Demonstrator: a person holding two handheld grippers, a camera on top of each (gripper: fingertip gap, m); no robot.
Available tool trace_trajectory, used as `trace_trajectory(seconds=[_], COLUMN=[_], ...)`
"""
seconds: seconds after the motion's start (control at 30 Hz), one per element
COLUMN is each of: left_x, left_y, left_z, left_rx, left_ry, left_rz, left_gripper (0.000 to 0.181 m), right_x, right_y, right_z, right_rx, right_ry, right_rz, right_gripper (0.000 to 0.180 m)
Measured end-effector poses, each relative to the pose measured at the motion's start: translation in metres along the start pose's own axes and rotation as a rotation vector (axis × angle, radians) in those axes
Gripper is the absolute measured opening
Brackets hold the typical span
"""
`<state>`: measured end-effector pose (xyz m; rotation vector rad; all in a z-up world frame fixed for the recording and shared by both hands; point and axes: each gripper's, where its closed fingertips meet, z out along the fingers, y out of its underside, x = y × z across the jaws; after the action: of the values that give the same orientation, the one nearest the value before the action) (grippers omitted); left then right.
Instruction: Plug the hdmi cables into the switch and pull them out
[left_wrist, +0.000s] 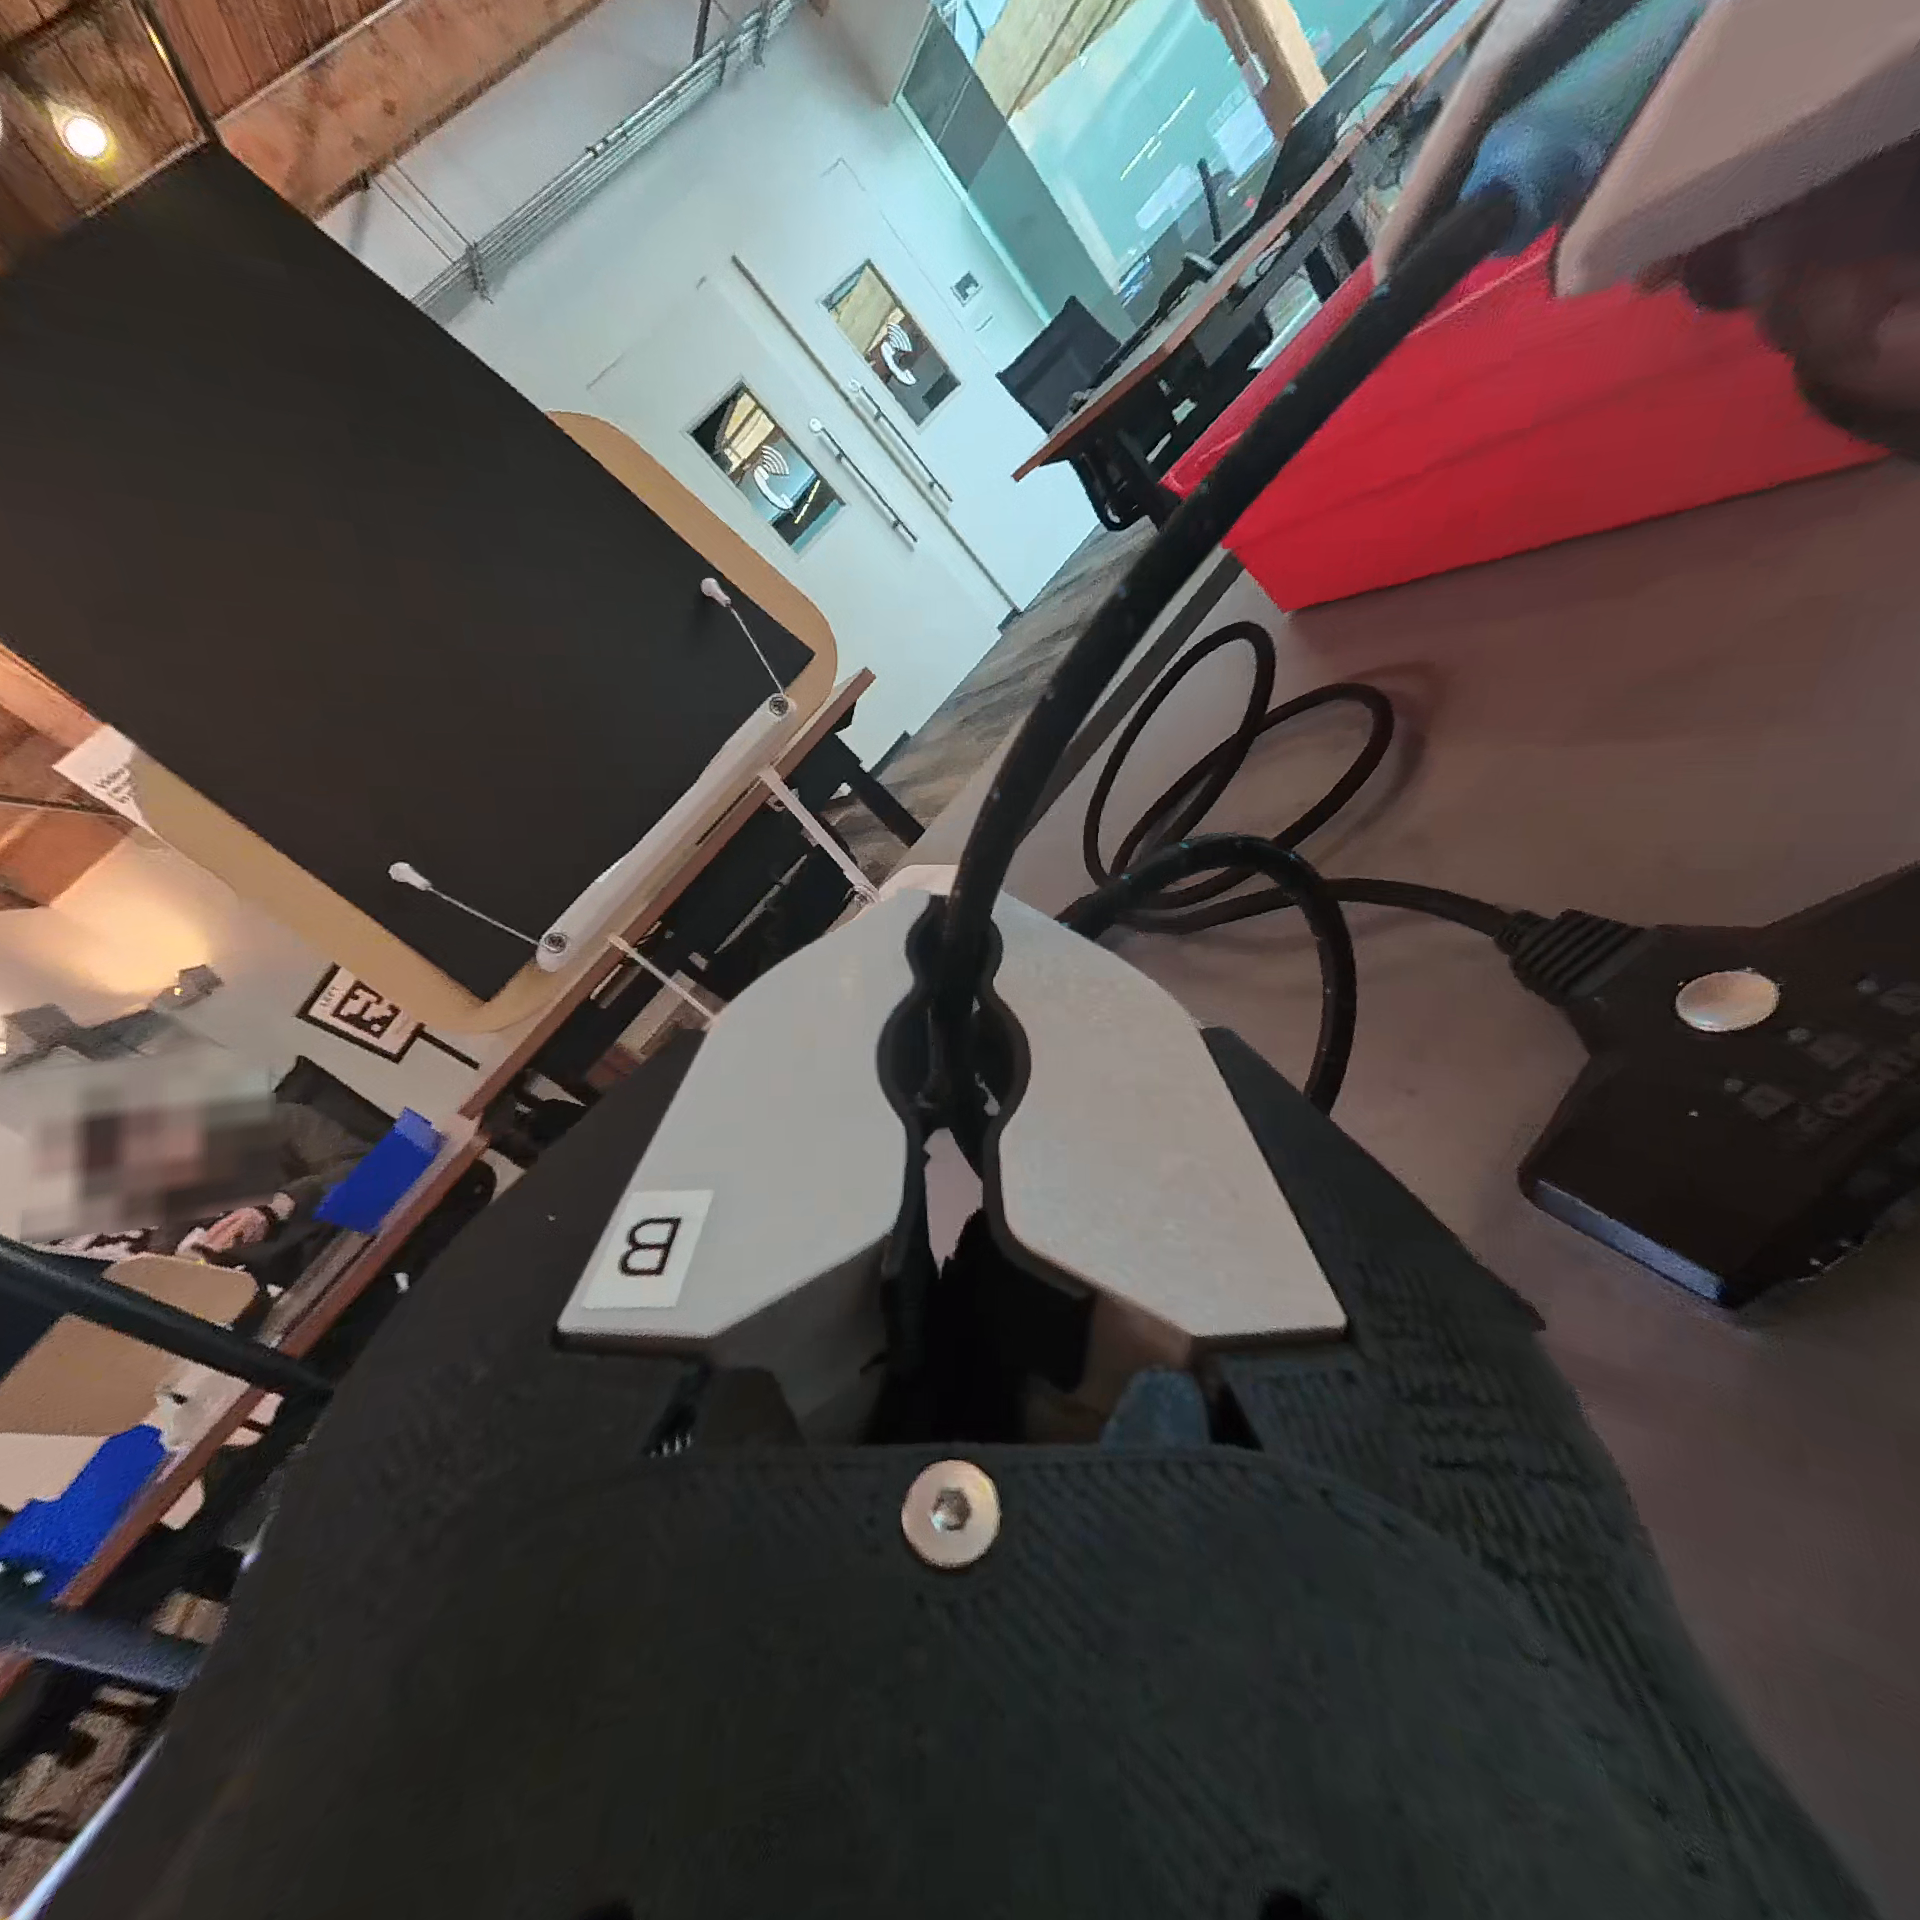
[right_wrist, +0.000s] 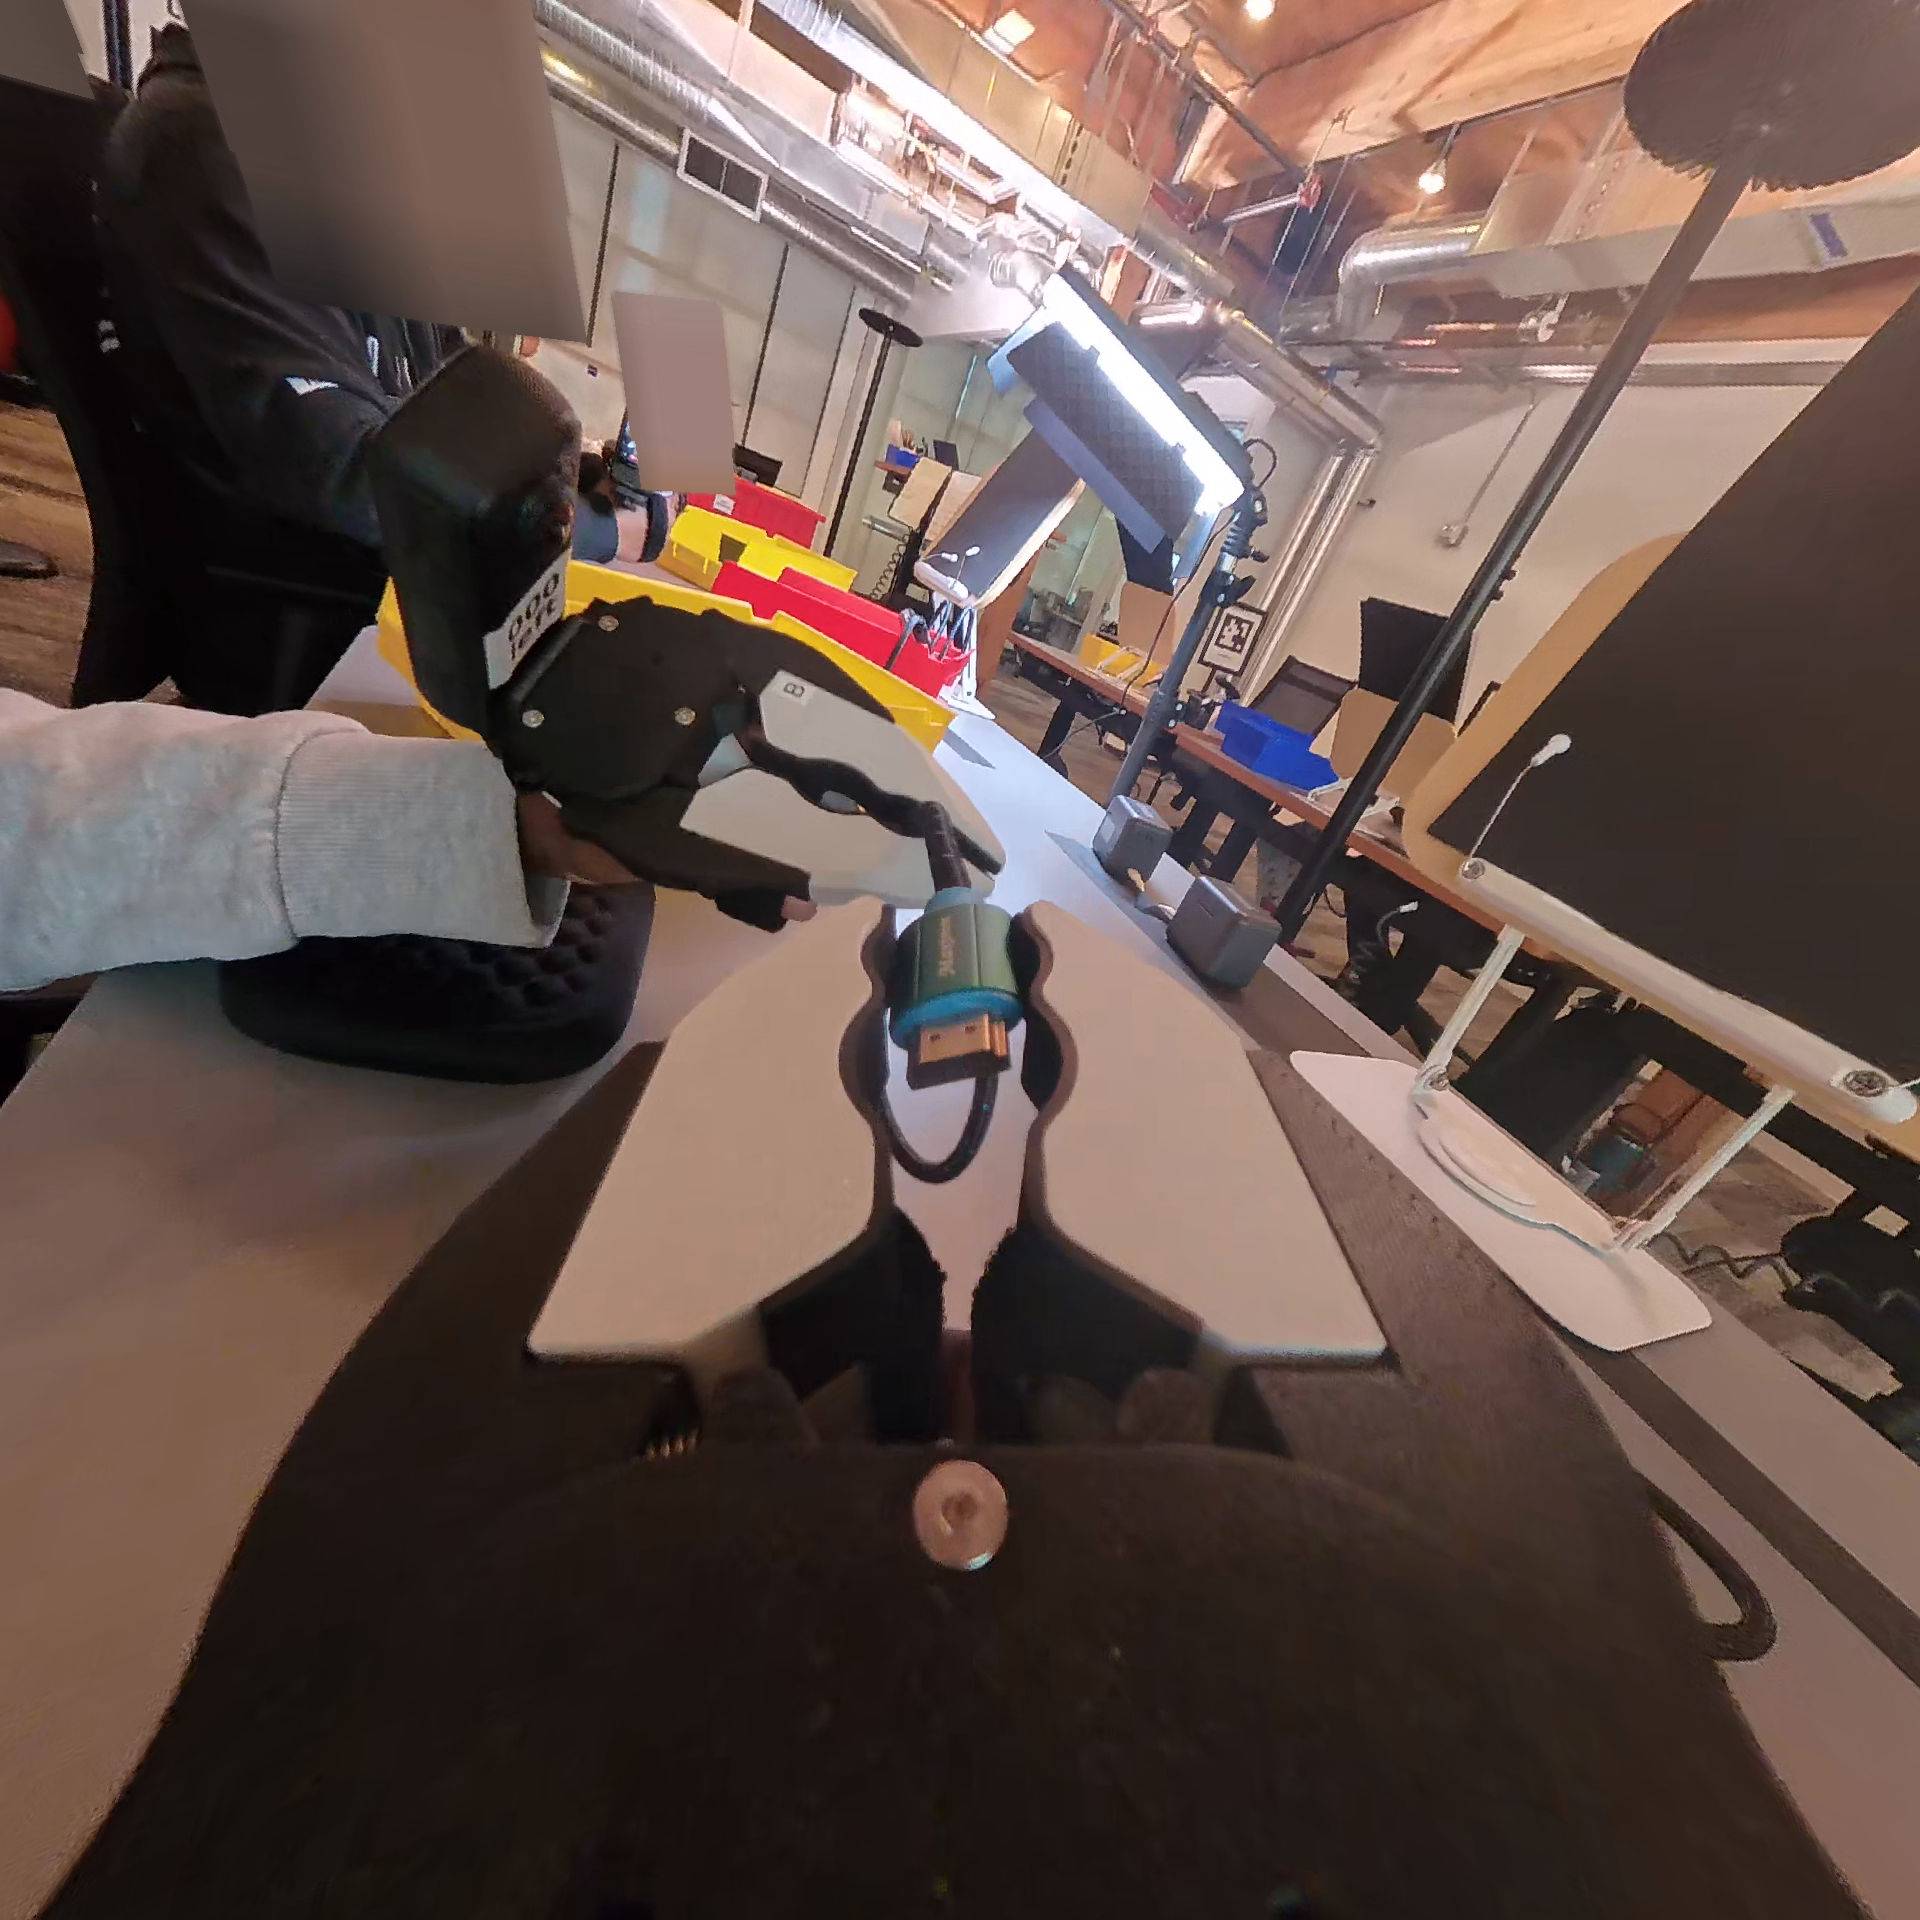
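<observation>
My left gripper (left_wrist: 951, 935) is shut on a black HDMI cable (left_wrist: 1101, 644) that rises to the upper right. It also shows in the right wrist view (right_wrist: 956, 862), pinching the cable just behind the plug. The green and blue HDMI plug (right_wrist: 951, 987), with its gold end pointing at the camera, sits between the tips of my right gripper (right_wrist: 951, 920), whose jaws close on its sides. The black HDMI switch (left_wrist: 1766, 1122) lies on the table to the right of the left gripper, with one cable plugged into its near end. More black cable (left_wrist: 1247, 790) lies coiled behind it.
A red bin (left_wrist: 1507, 416) stands behind the switch. Yellow and red bins (right_wrist: 790, 603) line the far table edge. A black padded cushion (right_wrist: 436, 1008) lies under the person's sleeve. A white stand (right_wrist: 1507, 1195) holds a black panel at the right. Two grey cubes (right_wrist: 1221, 935) sit nearby.
</observation>
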<state>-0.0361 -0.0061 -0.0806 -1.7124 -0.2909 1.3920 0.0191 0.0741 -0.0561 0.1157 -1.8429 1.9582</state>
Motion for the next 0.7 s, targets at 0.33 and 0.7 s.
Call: trace_trajectory(seconds=[0.33,0.7], left_x=[0.044,0.071], left_y=[-0.055,-0.059], left_z=[-0.022,-0.025], left_rx=[0.312,0.285], left_ry=[0.219,0.426], left_rz=[0.016,-0.037], left_gripper=[0.049,0.007], right_x=[-0.012,-0.032], right_y=[0.008,0.008], right_z=[0.005,0.006], right_rx=[-0.018,-0.019], right_ry=[-0.061,-0.187], right_rz=[-0.003,0.003], right_gripper=[0.021,0.021])
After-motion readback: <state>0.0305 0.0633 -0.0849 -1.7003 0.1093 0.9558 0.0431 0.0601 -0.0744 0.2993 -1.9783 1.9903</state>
